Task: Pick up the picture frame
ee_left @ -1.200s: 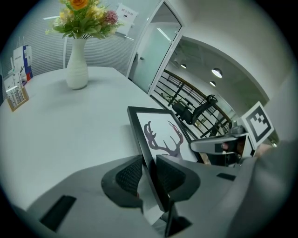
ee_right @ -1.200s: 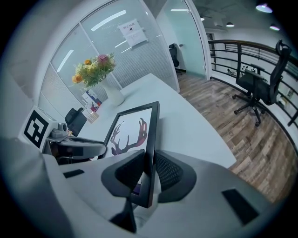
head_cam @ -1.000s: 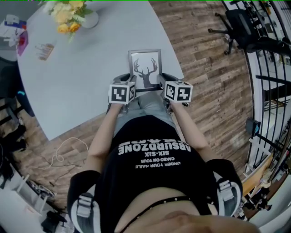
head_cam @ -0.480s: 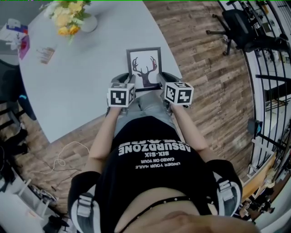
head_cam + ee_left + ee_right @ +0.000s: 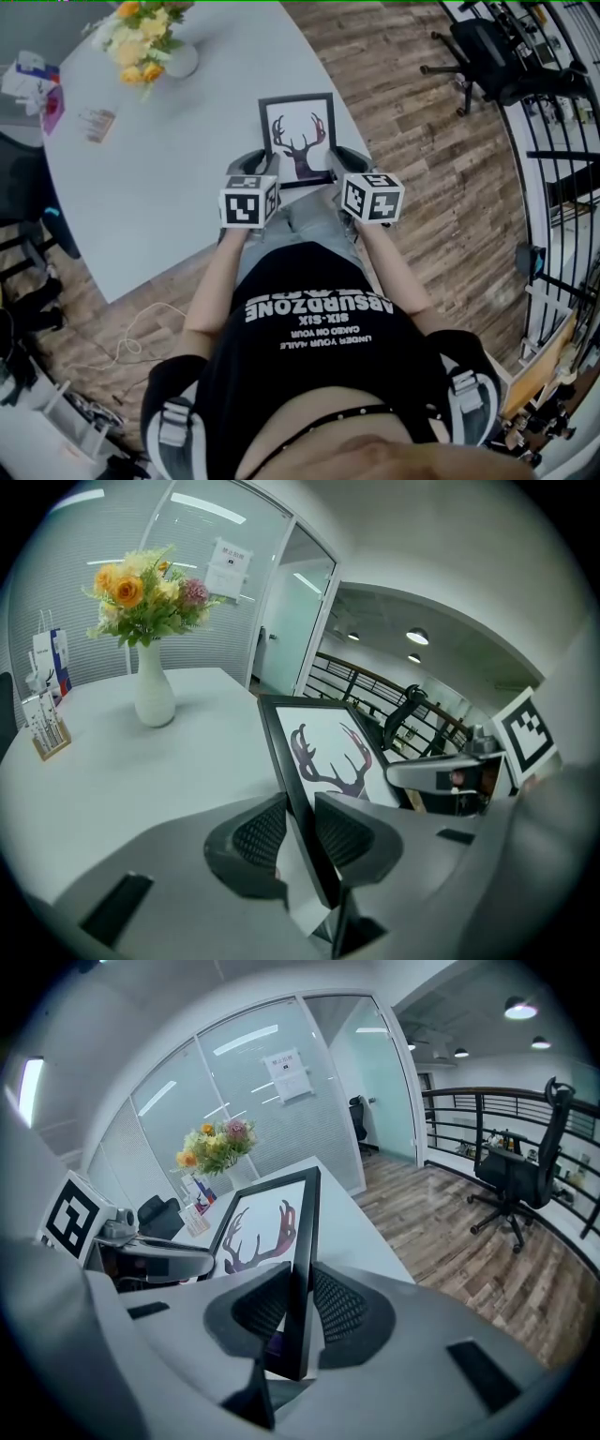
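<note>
I am holding the picture frame between both tools, over the near edge of the table, with the deer print facing up towards me. The left gripper is clamping its jaws on the frame's left rail close to the lower corner, and the right gripper is clamping its jaws on the right rail at about the same level. From the gripper views the frame is tilting up and away from the jaws and looks to be clear of the table.

What is worrying me is how little of the frame the pads are biting: only thin rails, low down, with most of the frame's weight hanging beyond the grip. If the two hands are drifting apart or twisting unevenly, one rail could be slipping out, and the frame would be swinging on the other jaws or dropping onto the table edge or the wooden floor. Squeezing harder could be stressing the glass. The vase of flowers is standing well apart, so it is not at risk.
</note>
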### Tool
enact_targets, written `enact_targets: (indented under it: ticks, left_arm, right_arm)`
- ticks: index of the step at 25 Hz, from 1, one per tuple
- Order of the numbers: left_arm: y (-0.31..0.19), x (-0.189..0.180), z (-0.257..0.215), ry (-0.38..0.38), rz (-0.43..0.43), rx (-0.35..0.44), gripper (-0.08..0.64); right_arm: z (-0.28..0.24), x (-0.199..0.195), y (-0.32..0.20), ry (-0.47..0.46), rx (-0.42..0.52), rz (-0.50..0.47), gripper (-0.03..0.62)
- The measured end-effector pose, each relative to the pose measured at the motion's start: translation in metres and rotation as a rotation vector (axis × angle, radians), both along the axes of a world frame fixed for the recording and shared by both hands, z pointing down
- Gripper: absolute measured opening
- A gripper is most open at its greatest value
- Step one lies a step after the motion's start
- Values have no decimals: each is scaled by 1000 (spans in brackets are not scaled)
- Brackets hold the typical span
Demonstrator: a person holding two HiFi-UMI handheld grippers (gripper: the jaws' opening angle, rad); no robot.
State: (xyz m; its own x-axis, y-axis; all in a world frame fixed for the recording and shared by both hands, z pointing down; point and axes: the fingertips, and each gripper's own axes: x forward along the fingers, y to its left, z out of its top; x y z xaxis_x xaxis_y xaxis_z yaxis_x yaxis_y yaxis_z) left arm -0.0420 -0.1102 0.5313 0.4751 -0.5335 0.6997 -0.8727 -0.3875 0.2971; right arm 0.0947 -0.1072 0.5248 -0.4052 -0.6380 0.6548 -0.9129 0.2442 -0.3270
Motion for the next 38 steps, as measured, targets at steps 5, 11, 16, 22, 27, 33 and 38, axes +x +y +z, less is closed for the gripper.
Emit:
enact_targets:
  ticks: [5,11,16,22,27,33,38]
  left_arm:
    - [-6,-1,-13,6,-11,38,106]
    - [-8,-1,-30,7,-19,81,106]
    - [-8,-2,-43,2,-35,131,106]
    - [-8,-2,-52,14,-37,151,106]
    - [-8,0,-60,23,-36,166,106]
    - [-7,0,-66,23,-41,179,106]
    - [-5,-1,-63,17,-41,176,105]
  right_arm:
    - [-15,-1,-5,0,43,5,86]
    - [-33,-1,-6,0,89,2,86]
    - [-45,-2,-7,17,130,2,86]
    - [-56,-2,-6,23,151,1,85]
    - [-60,-1,-5,25,160,8,84]
    - [-65,-1,-4,26,165,3,84]
    - [-65,-1,-4,33,163,0,84]
